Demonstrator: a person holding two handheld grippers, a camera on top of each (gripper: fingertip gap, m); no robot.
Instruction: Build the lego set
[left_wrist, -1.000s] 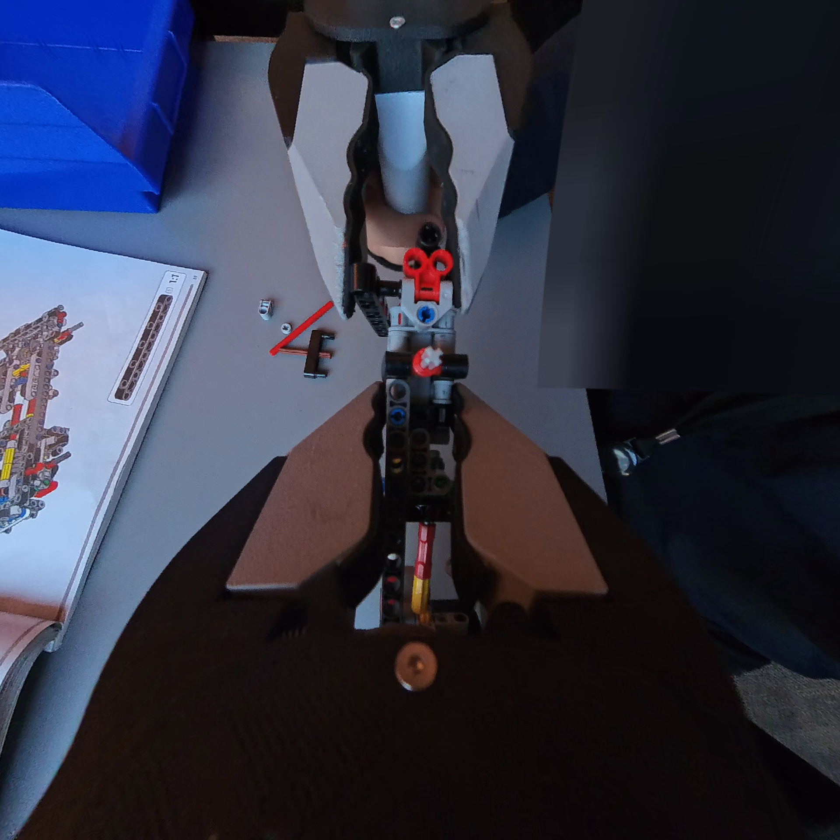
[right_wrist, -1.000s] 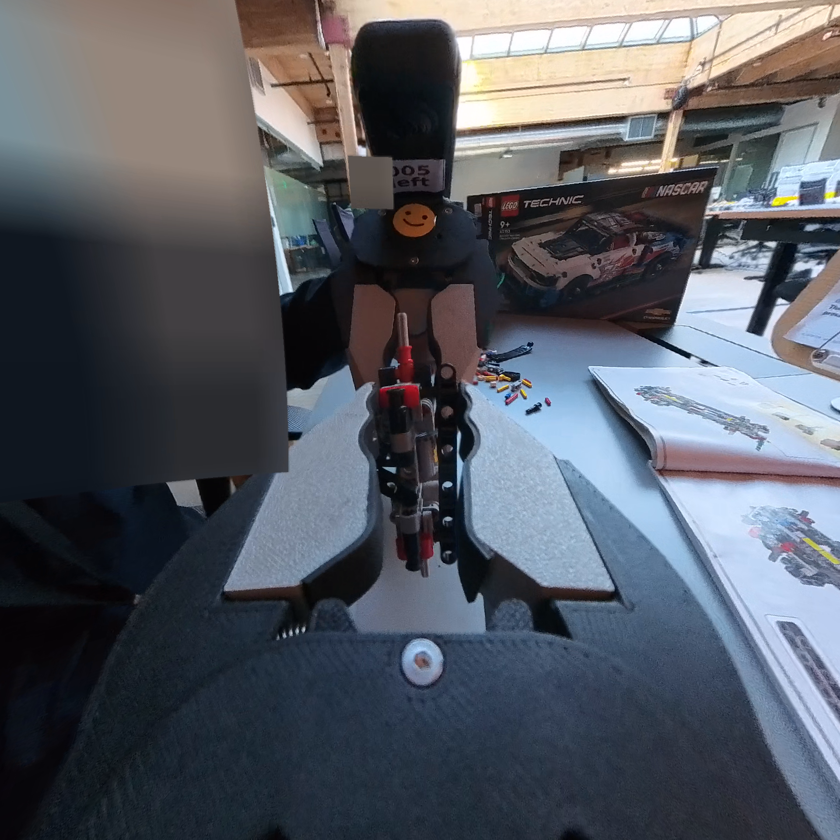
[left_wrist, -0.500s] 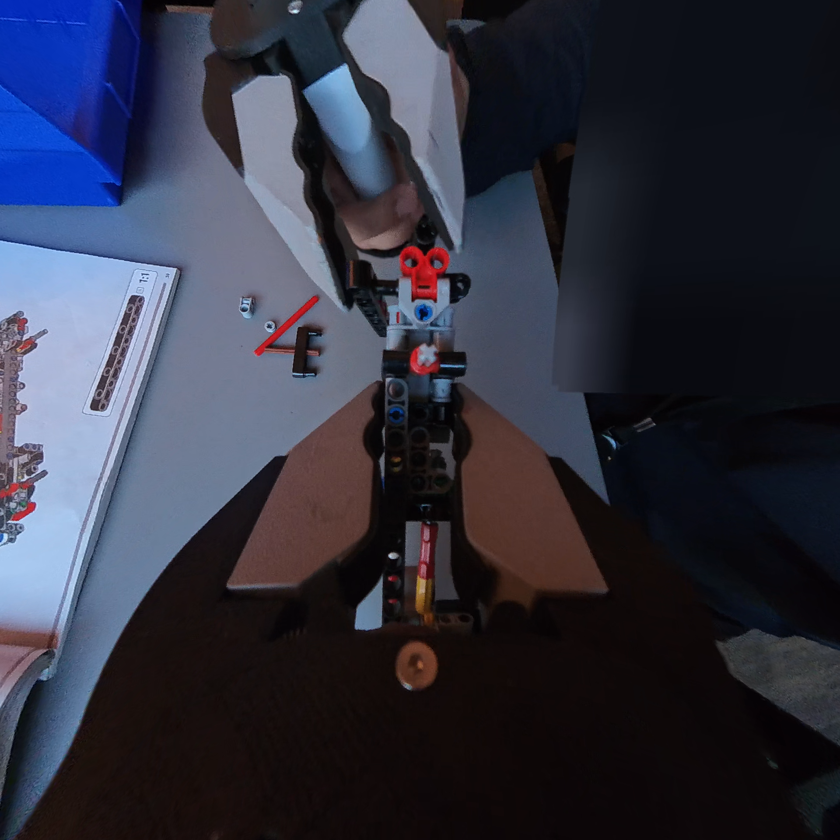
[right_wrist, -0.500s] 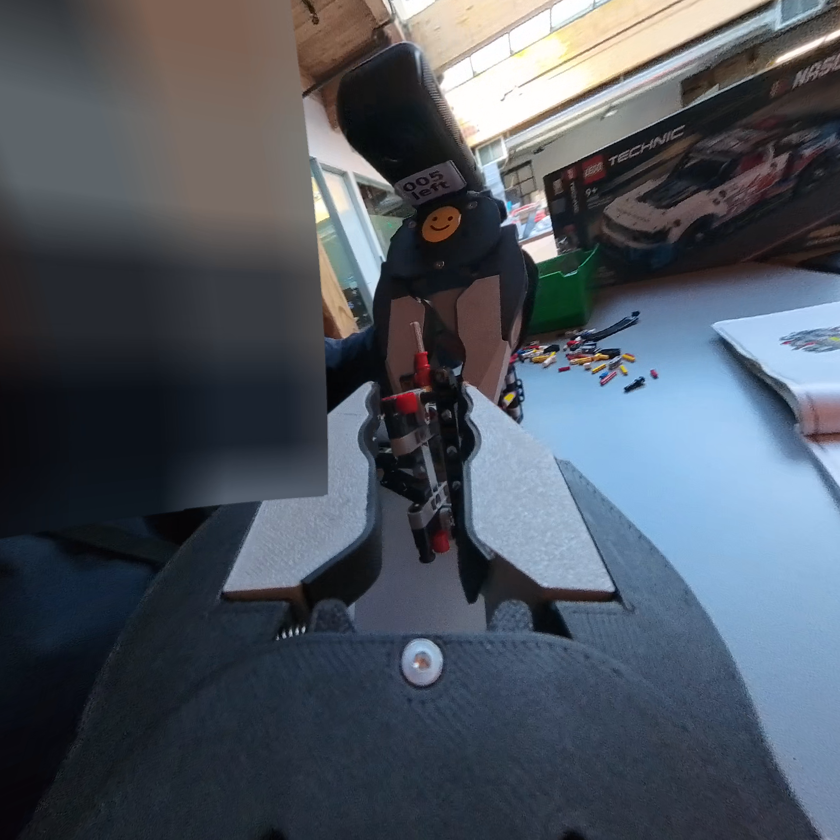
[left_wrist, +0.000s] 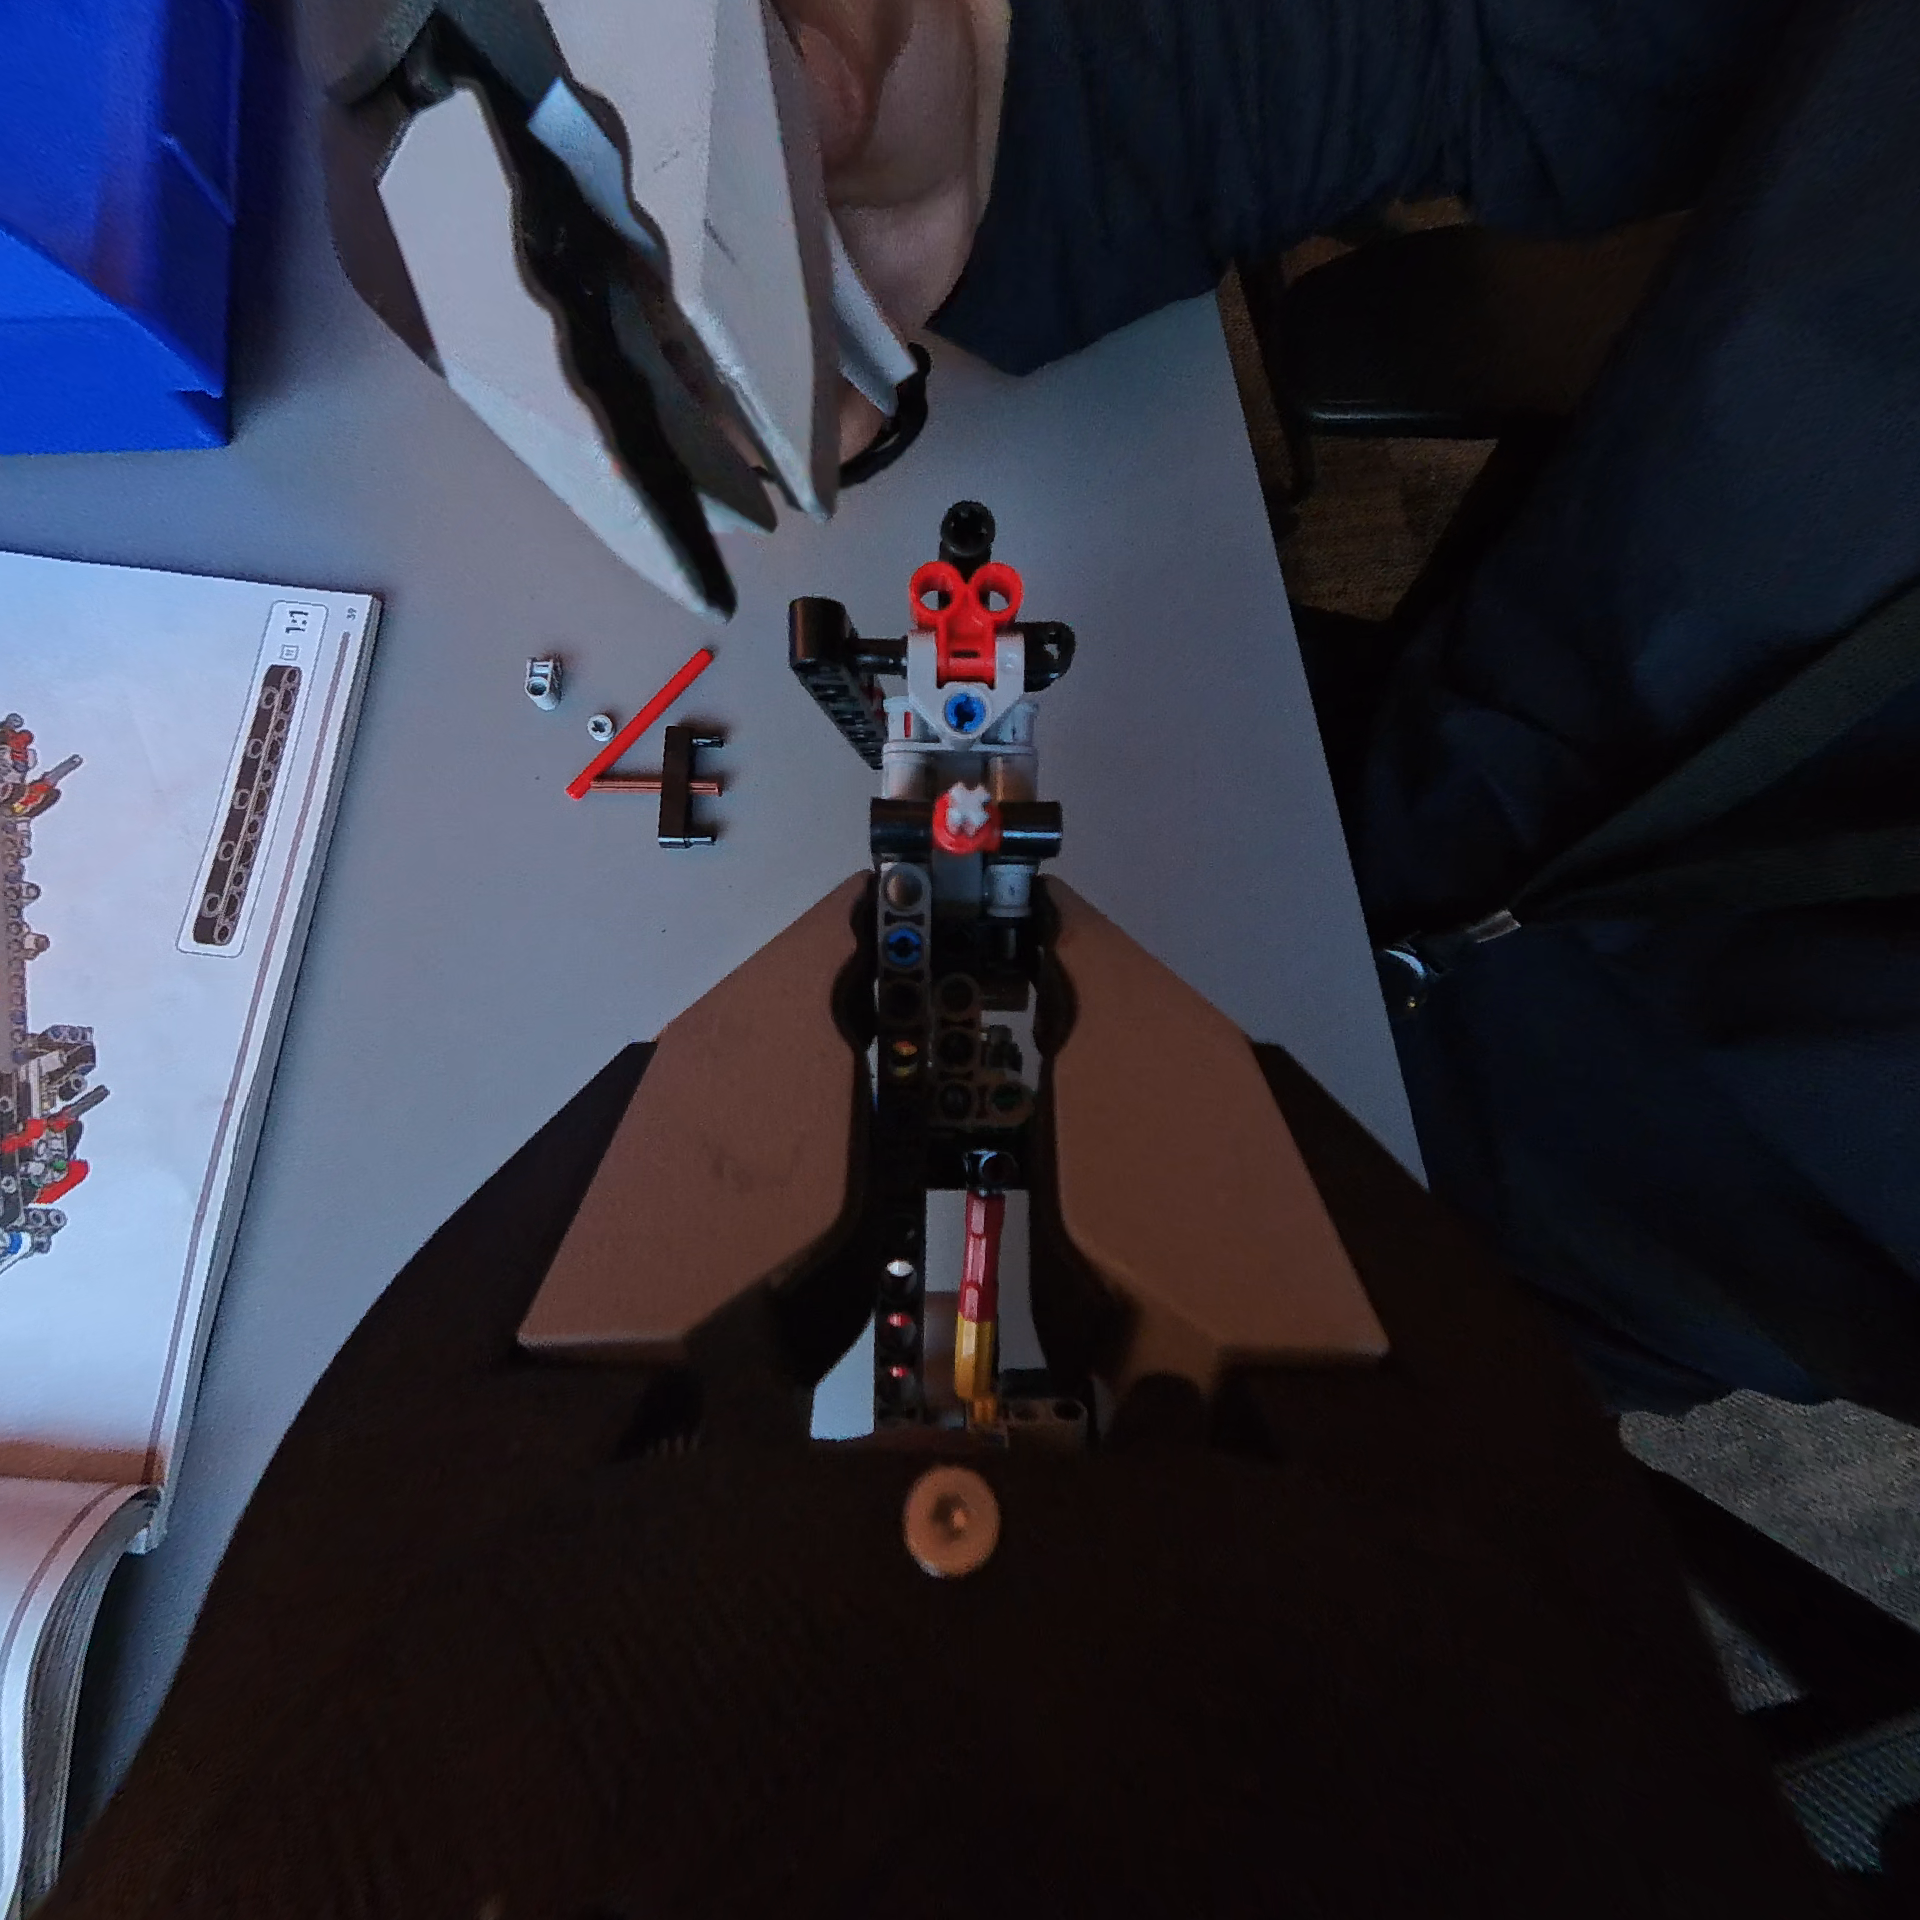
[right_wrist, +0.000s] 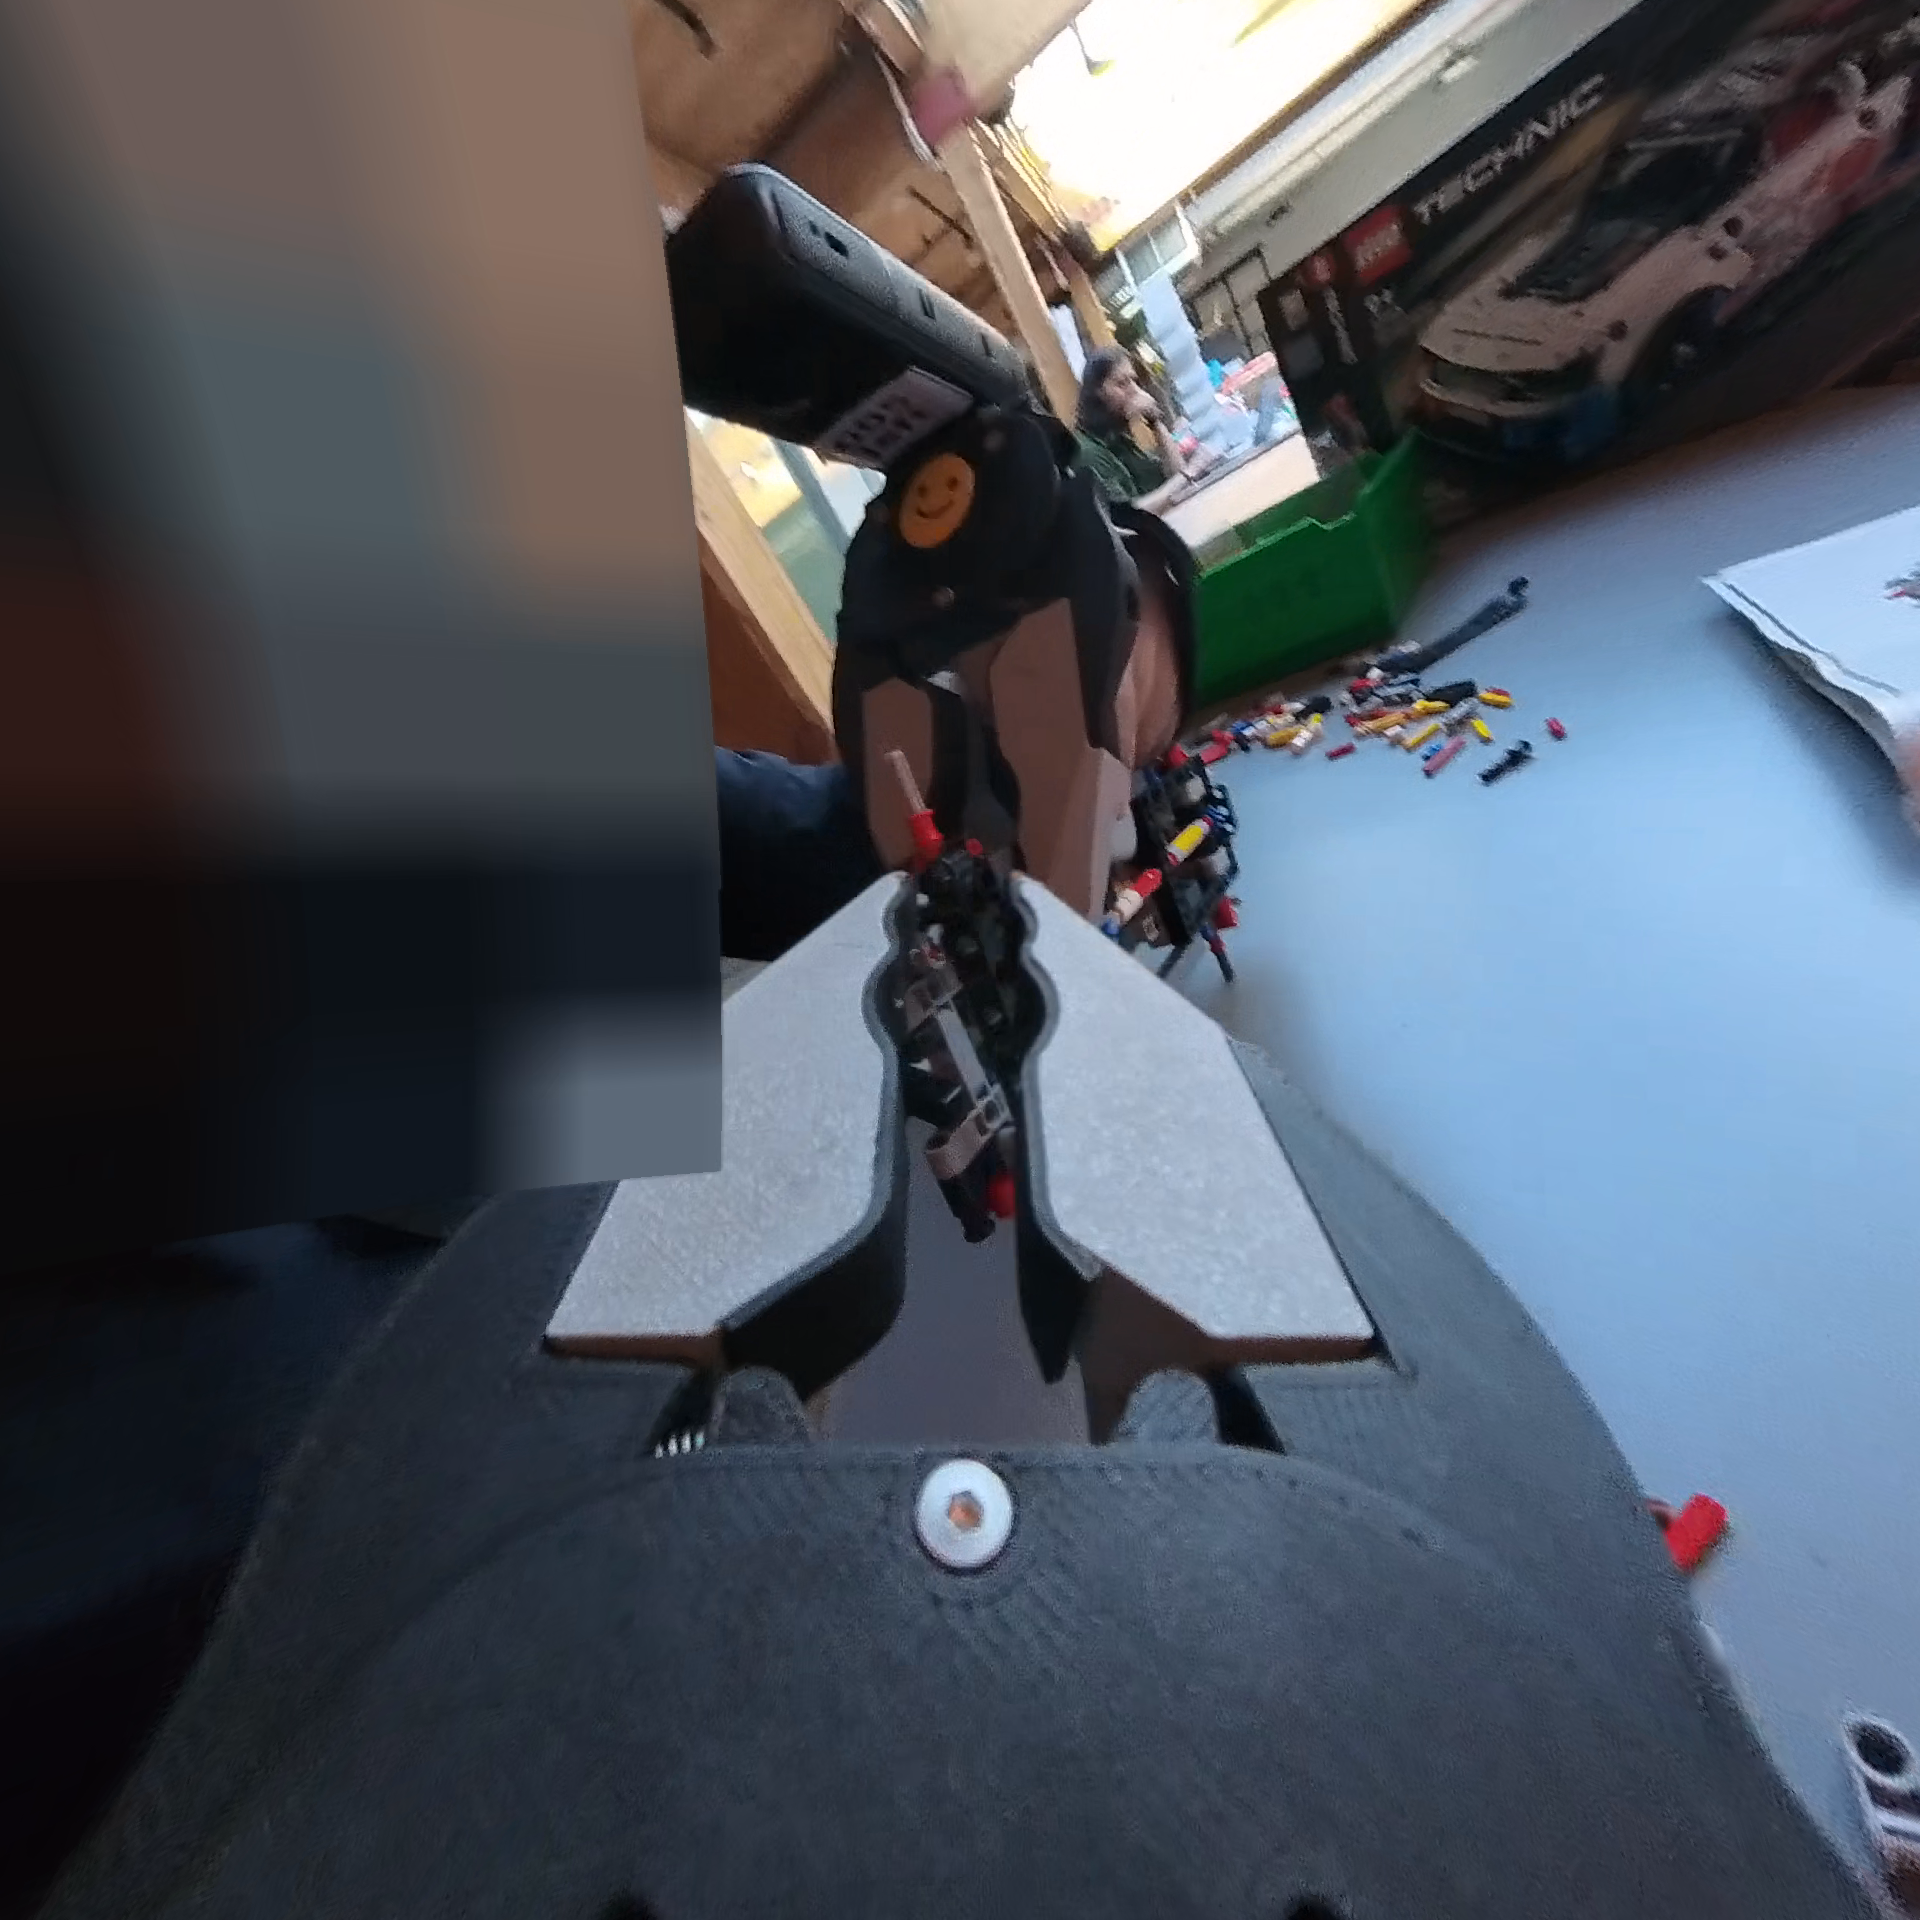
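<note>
Table (left_wrist: 468, 987) grey | blue bin (left_wrist: 104, 208), green bin (right_wrist: 1309, 582): insides hidden | manual (left_wrist: 156, 935) open | left tongs (left_wrist: 961, 894) clenched on model (left_wrist: 966, 707), over table | right tongs (right_wrist: 961, 883) clenched on black part (right_wrist: 966, 1039), apart from model | loose pieces (right_wrist: 1403, 717) beside green bin | red axle (left_wrist: 639, 722), 2 grey bits (left_wrist: 542, 681) near manual

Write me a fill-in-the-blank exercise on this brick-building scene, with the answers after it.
1. The left gripper clamps a Technic assembly topped by a ___ connector.
2. The storage bin near the instruction booklet is ___.
3. The bin behind the loose brick pile is ___.
Missing words: red; blue; green.
</note>
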